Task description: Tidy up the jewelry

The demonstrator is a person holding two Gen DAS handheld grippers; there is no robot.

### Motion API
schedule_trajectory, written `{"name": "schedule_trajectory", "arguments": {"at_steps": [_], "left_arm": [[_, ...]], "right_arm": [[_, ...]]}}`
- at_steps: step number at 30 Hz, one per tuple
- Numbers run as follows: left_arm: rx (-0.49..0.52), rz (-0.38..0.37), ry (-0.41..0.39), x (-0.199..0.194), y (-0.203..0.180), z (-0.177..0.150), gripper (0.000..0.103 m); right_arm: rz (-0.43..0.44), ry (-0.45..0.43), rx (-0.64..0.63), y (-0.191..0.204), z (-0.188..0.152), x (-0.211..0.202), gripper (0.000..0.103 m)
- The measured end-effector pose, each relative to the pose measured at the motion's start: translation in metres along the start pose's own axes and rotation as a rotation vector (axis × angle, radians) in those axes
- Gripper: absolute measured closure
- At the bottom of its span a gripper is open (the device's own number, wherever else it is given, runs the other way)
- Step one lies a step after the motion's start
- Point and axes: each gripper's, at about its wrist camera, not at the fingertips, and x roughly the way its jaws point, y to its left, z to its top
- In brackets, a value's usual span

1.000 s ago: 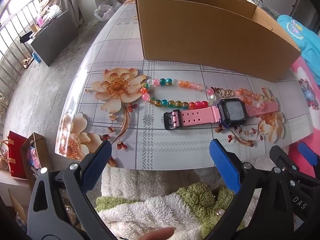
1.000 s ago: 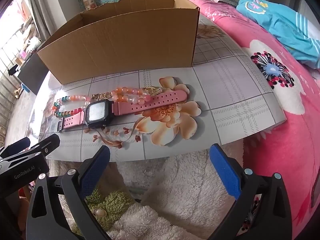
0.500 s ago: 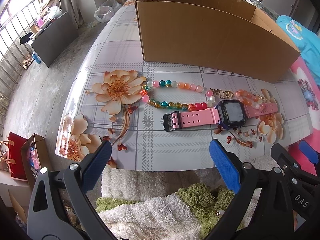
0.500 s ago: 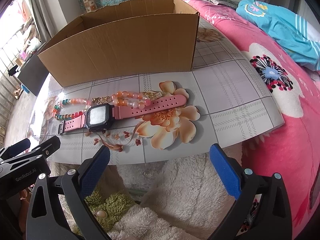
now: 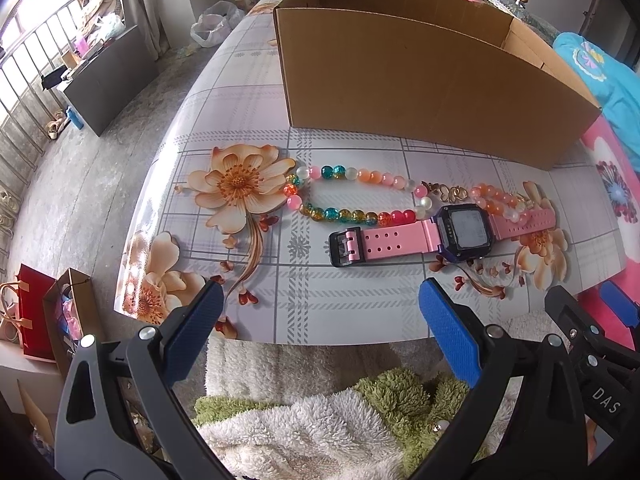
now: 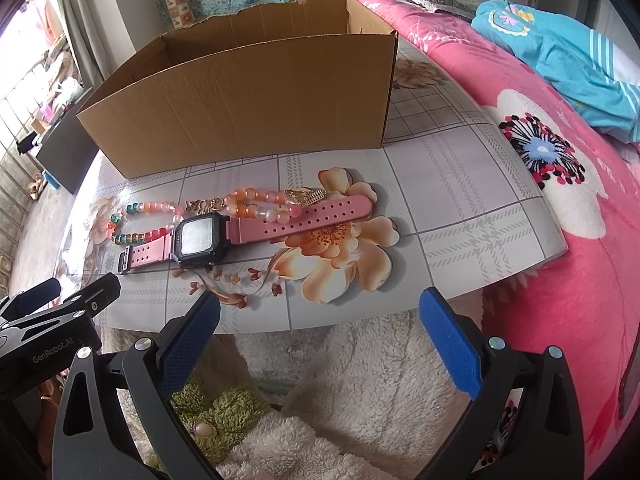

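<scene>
A pink digital watch (image 5: 464,234) (image 6: 198,240) lies flat on the flowered table. A string of coloured beads (image 5: 352,196) (image 6: 160,220) lies just behind it, touching the strap. An open cardboard box (image 5: 420,76) (image 6: 248,108) stands behind both. My left gripper (image 5: 320,320) is open and empty at the table's near edge, in front of the watch's buckle end. My right gripper (image 6: 320,322) is open and empty at the near edge, to the right of the watch face. Each gripper shows at the side of the other's view.
The table (image 5: 248,120) (image 6: 460,184) has a glossy floral cover. A pink bedspread (image 6: 560,208) with a blue garment (image 6: 560,44) lies to the right. Fluffy white and green fabric (image 5: 320,412) lies below the near edge. Bags (image 5: 44,312) stand on the floor at left.
Both grippers have crept slightly forward toward the table; the watch and beads sit a little lower in both views. Nothing on the table moved. Both stay open.
</scene>
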Motion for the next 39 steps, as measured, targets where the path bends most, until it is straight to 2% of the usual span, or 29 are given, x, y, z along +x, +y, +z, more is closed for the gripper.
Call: {"name": "schedule_trajectory", "arguments": {"at_steps": [39], "left_arm": [[0.007, 0.047, -0.004, 0.0061, 0.0005, 0.0021, 0.009]], "right_arm": [[0.001, 0.002, 0.0, 0.0013, 0.0022, 0.0032, 0.006]]}}
